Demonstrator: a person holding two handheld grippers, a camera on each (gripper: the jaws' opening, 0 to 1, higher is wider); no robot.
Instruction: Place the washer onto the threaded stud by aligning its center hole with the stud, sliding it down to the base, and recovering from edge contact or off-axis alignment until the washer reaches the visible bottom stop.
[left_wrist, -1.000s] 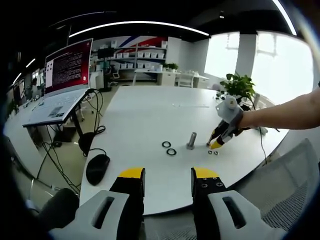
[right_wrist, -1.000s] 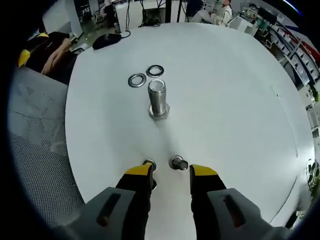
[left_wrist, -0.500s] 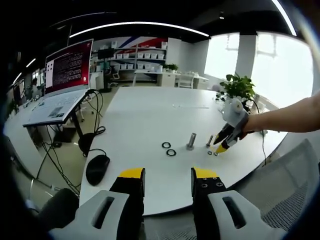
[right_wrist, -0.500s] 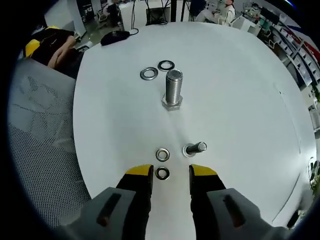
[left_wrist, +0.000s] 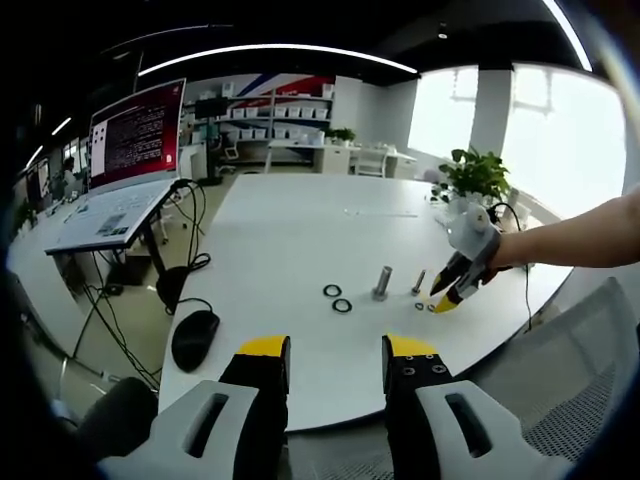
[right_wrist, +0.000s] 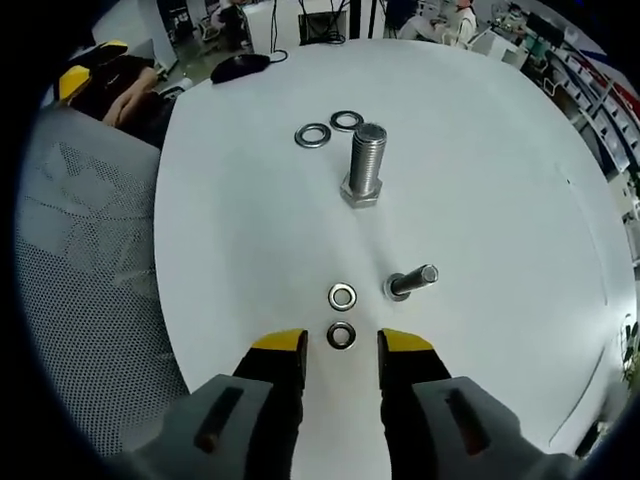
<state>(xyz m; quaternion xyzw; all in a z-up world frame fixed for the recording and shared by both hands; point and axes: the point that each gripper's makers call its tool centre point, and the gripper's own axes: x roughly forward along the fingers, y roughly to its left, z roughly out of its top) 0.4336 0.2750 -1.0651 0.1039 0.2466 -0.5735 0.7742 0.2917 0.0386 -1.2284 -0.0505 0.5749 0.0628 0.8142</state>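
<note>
Washer pair, small, lies flat on the white table near the threaded stud, which stands upright; two larger washers lie beyond that stud. Right of the small pair stands a thinner bolt. Right gripper hovers, jaws apart, empty. Left gripper likewise parted, empty.

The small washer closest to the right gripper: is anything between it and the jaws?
Nothing visible is in the way. The nearest washer lies flat on the white table, just ahead of the open right gripper. A second washer and the small bolt lie beyond it.
</note>
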